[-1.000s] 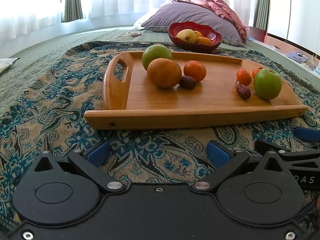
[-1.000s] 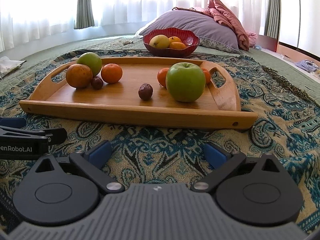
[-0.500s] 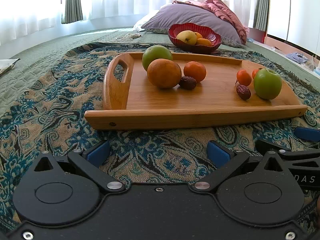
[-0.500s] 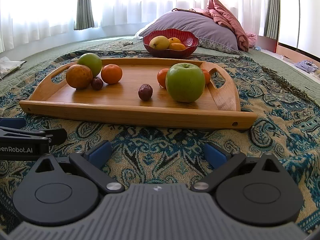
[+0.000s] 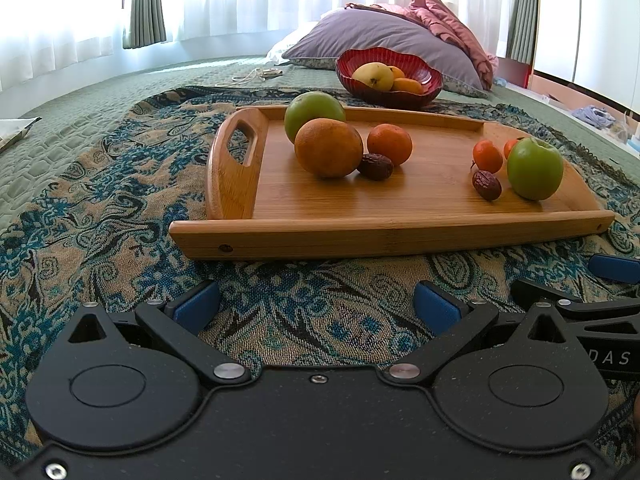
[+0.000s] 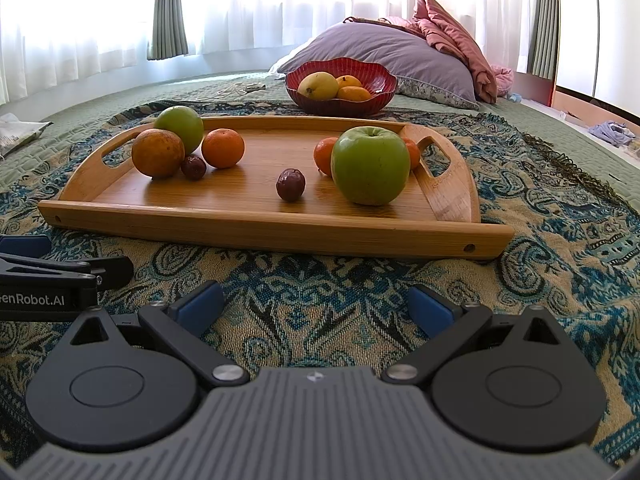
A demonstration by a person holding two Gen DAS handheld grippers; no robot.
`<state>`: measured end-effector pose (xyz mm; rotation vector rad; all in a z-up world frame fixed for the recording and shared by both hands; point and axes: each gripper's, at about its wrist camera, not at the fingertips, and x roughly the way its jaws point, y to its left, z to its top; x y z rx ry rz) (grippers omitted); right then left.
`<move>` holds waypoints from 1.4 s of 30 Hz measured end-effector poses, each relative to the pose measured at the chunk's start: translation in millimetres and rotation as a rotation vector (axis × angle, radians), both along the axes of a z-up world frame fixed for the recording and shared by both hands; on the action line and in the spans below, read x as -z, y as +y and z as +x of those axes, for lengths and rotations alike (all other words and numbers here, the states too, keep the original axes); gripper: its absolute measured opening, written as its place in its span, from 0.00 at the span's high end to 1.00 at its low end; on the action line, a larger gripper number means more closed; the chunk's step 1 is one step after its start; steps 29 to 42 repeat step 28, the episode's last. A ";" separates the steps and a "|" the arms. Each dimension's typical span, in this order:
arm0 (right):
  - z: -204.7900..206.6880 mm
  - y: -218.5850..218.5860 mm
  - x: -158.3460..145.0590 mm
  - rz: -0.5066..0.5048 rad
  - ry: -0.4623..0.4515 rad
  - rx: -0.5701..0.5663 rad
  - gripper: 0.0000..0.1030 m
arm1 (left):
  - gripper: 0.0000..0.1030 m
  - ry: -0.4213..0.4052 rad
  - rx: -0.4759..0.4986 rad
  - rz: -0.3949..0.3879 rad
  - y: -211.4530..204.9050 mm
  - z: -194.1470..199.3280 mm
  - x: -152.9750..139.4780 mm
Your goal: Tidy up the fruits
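A wooden tray (image 5: 400, 232) (image 6: 280, 232) lies on a patterned blanket and holds several fruits. At its left end are a green apple (image 5: 314, 114), a large orange (image 5: 329, 147) (image 6: 157, 153), a small orange (image 5: 389, 144) (image 6: 223, 148) and a dark date (image 5: 375, 167) (image 6: 193, 167). At its right end are a green apple (image 5: 535, 168) (image 6: 370, 165), a date (image 5: 486, 185) (image 6: 291, 185) and small tangerines (image 5: 487, 156). A red bowl (image 5: 388, 76) (image 6: 340, 86) behind the tray holds yellow and orange fruit. My left gripper (image 5: 316, 306) and right gripper (image 6: 316, 304) are open and empty, in front of the tray.
A patterned blue-and-tan blanket (image 6: 560, 240) covers a green quilted bed. A purple pillow (image 6: 384, 52) and pink cloth (image 6: 460, 40) lie behind the bowl. A cord (image 5: 256, 75) lies on the quilt at the back. Curtained windows stand beyond.
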<state>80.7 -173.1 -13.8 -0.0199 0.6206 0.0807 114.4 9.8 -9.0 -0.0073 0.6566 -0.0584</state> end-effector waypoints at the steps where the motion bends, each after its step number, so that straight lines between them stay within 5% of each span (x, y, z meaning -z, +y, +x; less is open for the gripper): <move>1: 0.0 0.0 0.0 0.000 0.000 0.000 0.00 | 0.00 0.000 0.000 0.000 0.0 -0.2 0.0; 42: -0.5 0.5 0.1 0.000 -0.001 0.000 0.00 | 0.00 0.006 0.001 0.000 -0.2 0.4 -0.4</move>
